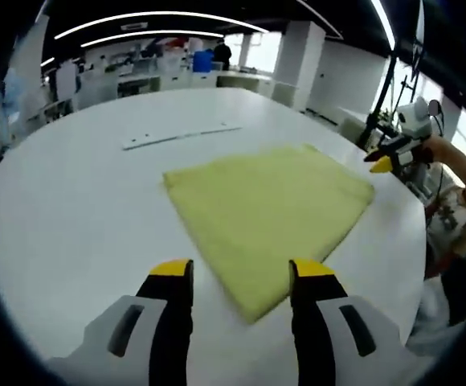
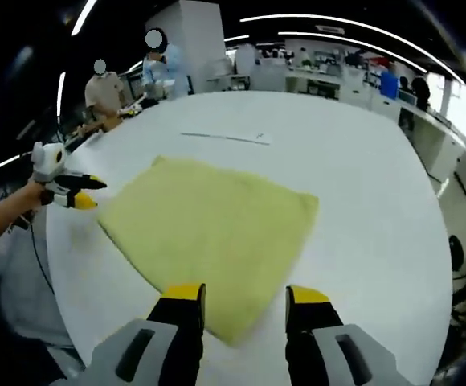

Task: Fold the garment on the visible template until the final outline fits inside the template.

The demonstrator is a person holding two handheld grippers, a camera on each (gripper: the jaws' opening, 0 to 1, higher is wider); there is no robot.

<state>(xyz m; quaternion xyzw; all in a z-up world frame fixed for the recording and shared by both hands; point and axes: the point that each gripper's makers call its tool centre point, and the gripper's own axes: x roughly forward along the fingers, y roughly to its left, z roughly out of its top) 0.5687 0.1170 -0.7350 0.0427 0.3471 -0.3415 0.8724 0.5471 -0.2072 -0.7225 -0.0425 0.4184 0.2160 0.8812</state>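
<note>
- Garment (image 1: 269,213) first: it is a yellow cloth, folded into a flat four-sided shape, lying on the white counter (image 1: 80,209).
- From my left tool (image 1: 241,273), the garment's nearest corner sits between the two yellow-tipped jaws, which stand wide apart with nothing in them.
- My left tool is just short of that corner, and I cannot tell whether it touches the cloth.
- In the right gripper view my right tool (image 2: 245,299) has its jaws wide as well, holding nothing, with the garment (image 2: 209,233) running down to a corner between them.
- A thin, pale strip (image 1: 181,135) lies flat on the counter beyond the garment's far edge, apart from it; I see the same strip (image 2: 225,137) from the right side.
- In the left gripper view, the right tool (image 1: 394,153) shows off the garment's right corner, a hand (image 1: 442,149) behind it.
- In the right gripper view, the left tool (image 2: 64,189) sits just off the garment's left corner, at the counter (image 2: 378,217) edge.
- Beyond the counter's far side stand two people (image 2: 128,80), with desks behind them.
</note>
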